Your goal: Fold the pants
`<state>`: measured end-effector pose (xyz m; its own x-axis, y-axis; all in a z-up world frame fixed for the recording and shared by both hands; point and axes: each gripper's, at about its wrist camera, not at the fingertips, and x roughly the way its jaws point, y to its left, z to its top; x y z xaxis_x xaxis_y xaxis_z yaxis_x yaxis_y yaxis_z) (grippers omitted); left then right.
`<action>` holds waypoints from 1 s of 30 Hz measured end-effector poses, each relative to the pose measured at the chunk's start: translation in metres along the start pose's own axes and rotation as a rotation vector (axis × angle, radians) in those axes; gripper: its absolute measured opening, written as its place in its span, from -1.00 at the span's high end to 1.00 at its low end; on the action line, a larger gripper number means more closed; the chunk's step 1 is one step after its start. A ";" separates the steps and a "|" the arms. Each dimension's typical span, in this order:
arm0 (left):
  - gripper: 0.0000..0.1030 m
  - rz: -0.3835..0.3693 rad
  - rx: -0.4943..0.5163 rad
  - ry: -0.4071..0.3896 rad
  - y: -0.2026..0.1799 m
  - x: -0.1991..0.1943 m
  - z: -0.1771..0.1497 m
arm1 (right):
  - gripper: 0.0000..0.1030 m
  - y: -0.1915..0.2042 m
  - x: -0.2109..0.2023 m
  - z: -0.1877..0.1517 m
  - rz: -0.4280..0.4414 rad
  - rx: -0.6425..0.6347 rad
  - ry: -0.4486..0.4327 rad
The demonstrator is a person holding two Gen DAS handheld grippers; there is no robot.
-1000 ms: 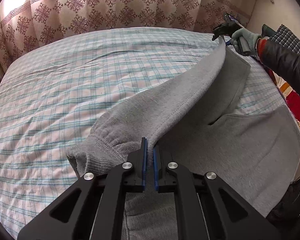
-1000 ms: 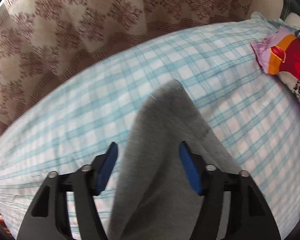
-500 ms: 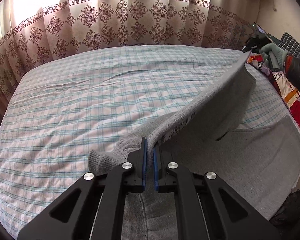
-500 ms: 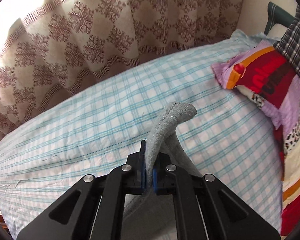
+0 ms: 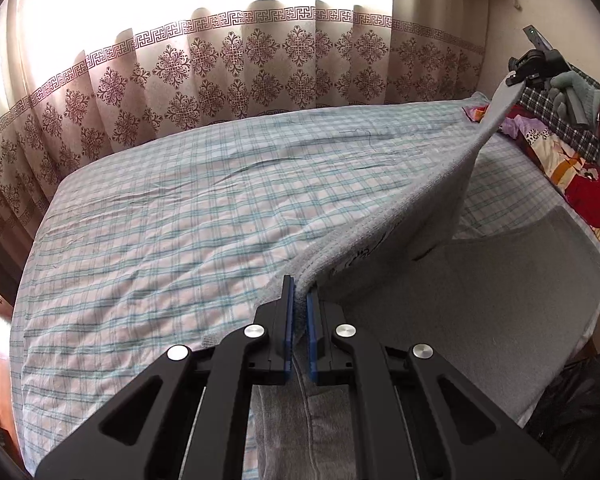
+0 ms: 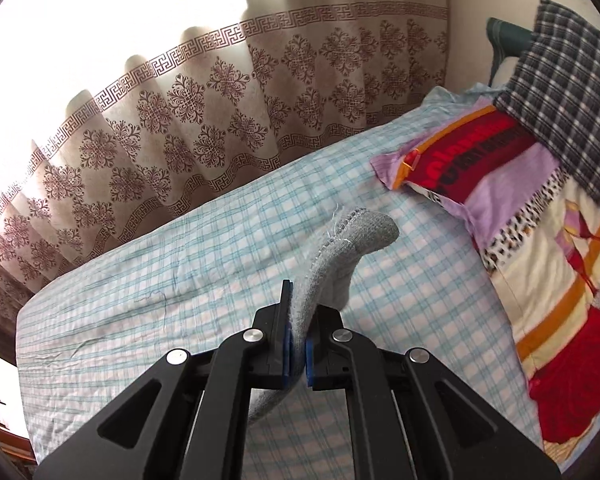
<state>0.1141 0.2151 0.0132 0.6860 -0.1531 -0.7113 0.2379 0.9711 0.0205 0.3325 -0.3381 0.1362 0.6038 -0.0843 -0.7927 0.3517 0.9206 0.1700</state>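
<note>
Two grips: left gripper fingers clamp the pants at the cuff end, right gripper fingers clamp the waist corner; leg stretched between them above the bed.

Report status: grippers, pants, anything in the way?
Left gripper shut on pants. Right gripper shut on pants too, at the far end. One leg lifted taut between them, the rest flat on bed. Pillows near right gripper, not touching.
</note>
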 end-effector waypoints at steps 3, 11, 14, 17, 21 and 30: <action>0.89 -0.015 0.021 0.004 -0.006 -0.006 -0.016 | 0.93 -0.027 -0.023 -0.025 0.013 0.023 -0.006; 0.89 -0.055 0.063 0.015 -0.014 -0.013 -0.051 | 0.93 -0.099 -0.055 -0.103 0.039 0.149 0.020; 0.89 -0.059 0.095 0.031 -0.018 -0.013 -0.063 | 0.93 -0.123 -0.067 -0.137 0.041 0.186 0.014; 0.89 -0.071 0.113 0.046 -0.021 -0.013 -0.074 | 0.93 -0.142 -0.080 -0.167 0.036 0.207 -0.005; 0.89 -0.084 0.123 0.062 -0.024 -0.014 -0.084 | 0.93 -0.158 -0.096 -0.201 0.024 0.229 -0.040; 0.88 -0.084 0.145 0.073 -0.030 -0.017 -0.099 | 0.93 -0.181 -0.111 -0.257 -0.020 0.247 -0.071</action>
<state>0.0272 0.2070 -0.0449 0.6089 -0.2138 -0.7639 0.3927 0.9179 0.0561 0.0175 -0.3975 0.0429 0.6409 -0.1359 -0.7555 0.5228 0.7979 0.3000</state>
